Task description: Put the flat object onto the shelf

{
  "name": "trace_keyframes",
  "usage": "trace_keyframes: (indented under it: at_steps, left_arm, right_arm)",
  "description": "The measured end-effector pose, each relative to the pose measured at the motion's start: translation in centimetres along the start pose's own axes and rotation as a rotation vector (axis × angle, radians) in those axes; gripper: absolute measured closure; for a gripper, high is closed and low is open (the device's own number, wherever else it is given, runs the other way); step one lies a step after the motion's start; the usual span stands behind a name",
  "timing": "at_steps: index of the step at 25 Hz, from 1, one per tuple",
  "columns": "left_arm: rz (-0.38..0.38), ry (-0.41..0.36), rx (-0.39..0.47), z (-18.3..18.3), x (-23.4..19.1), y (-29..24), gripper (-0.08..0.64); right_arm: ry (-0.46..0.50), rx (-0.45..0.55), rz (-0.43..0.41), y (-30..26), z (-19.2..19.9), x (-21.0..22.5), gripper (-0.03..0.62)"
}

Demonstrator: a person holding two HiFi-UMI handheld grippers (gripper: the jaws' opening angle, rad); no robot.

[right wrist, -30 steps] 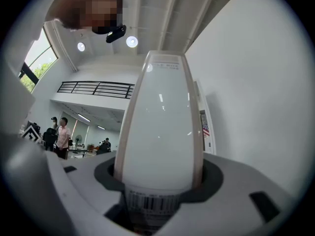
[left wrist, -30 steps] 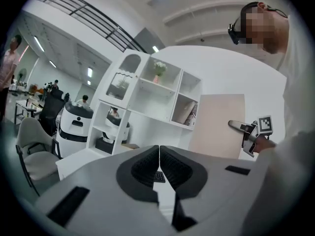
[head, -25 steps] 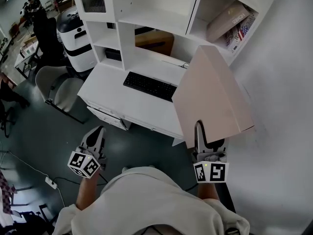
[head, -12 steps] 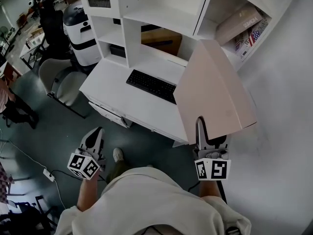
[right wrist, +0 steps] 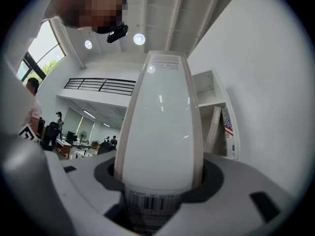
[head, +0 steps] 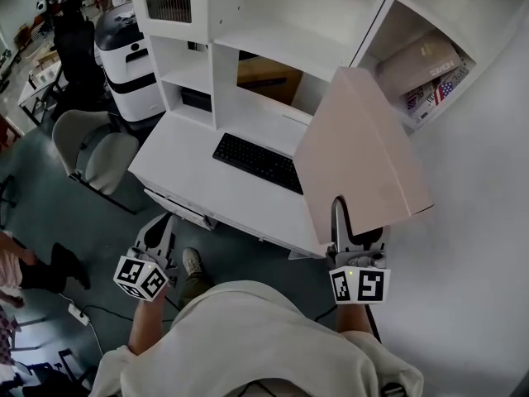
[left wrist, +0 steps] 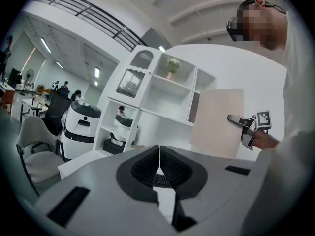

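The flat object is a wide, thin pale-pink box point(head: 364, 151) with a white spine and a barcode label point(right wrist: 158, 132). My right gripper point(head: 347, 222) is shut on its near edge and holds it upright, tilted toward the white shelf unit point(head: 273, 23). In the right gripper view the pads clamp both faces of the box at the right gripper point(right wrist: 160, 183). The left gripper view shows the box point(left wrist: 216, 122) side-on. My left gripper point(head: 161, 226) hangs low at the left, its jaws shut with nothing between them; the left gripper point(left wrist: 158, 163) shows its pads touching.
A white desk point(head: 202, 143) with a black keyboard point(head: 256, 160) stands under the shelves. The upper right compartment holds leaning boxes and books point(head: 426, 69). A grey chair point(head: 99, 151) and a white machine point(head: 124, 48) stand to the left. A white wall point(head: 471, 222) runs close on the right.
Both grippers and the box have moved closer to the desk and shelf unit. The right compartment now sits nearer the box's top edge. A person at the far left has walked on.
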State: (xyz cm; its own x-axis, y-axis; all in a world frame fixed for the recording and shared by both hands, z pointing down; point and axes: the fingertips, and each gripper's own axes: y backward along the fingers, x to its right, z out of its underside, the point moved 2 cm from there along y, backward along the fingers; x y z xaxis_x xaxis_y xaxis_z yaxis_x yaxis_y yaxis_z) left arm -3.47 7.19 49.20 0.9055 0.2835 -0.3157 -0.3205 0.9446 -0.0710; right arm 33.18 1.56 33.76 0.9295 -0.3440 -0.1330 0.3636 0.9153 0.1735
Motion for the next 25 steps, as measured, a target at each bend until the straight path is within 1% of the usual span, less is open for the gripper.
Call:
trace_keyframes:
  at_steps: [5, 9, 12, 17, 21, 25]
  left_arm:
    - [0.044, -0.008, -0.013, -2.3, -4.9, -2.7, 0.555]
    - [0.081, -0.003, -0.037, -3.9, -7.9, -4.6, 0.555]
    - [0.124, -0.004, -0.050, -4.7, -10.4, -5.8, 0.555]
    - [0.183, -0.007, -0.074, -5.9, -14.6, -7.2, 0.555]
    - [0.201, 0.005, -0.097, -6.8, -17.9, -7.7, 0.555]
    - [0.229, 0.005, -0.111, -6.9, -20.7, -8.2, 0.555]
  right_arm:
    - [0.009, -0.009, 0.047, -4.0, -0.6, -2.5, 0.313]
    - [0.023, -0.016, 0.082, -7.0, -1.0, -4.3, 0.313]
    - [0.041, -0.021, 0.113, -9.1, -1.5, -5.9, 0.313]
    - [0.101, -0.029, 0.162, -12.6, -2.6, -8.2, 0.313]
    - [0.154, -0.044, 0.187, -15.3, -3.0, -10.0, 0.313]
    - [0.224, -0.062, 0.198, -17.5, -3.8, -11.4, 0.313]
